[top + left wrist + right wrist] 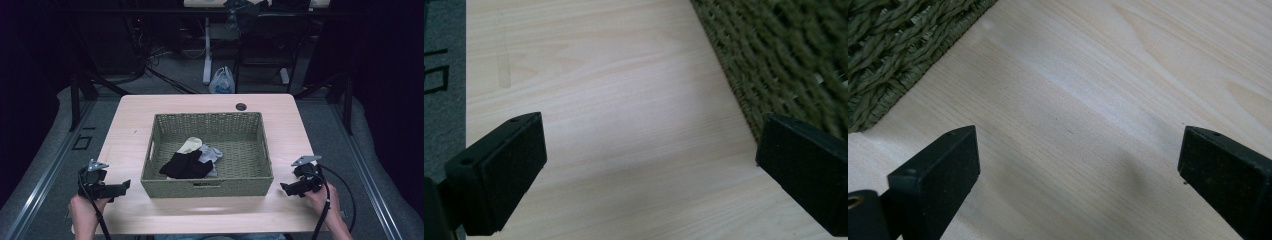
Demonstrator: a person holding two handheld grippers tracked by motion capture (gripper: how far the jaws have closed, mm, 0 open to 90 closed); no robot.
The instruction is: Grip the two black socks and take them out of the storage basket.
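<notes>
I am holding my left tongs (125,185) and right tongs (284,188) spread wide, pinching nothing, beside the basket (207,187) of socks (187,165).

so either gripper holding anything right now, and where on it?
Nothing. The left gripper and right gripper both stand open over bare table, either side of the basket. The socks lie inside it, untouched.

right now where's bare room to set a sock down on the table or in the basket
Bare table runs left of the basket, right of it up to the table edge, and along the front strip between the two grippers. Inside, the back and right floor is free; the socks crowd the front left.
</notes>
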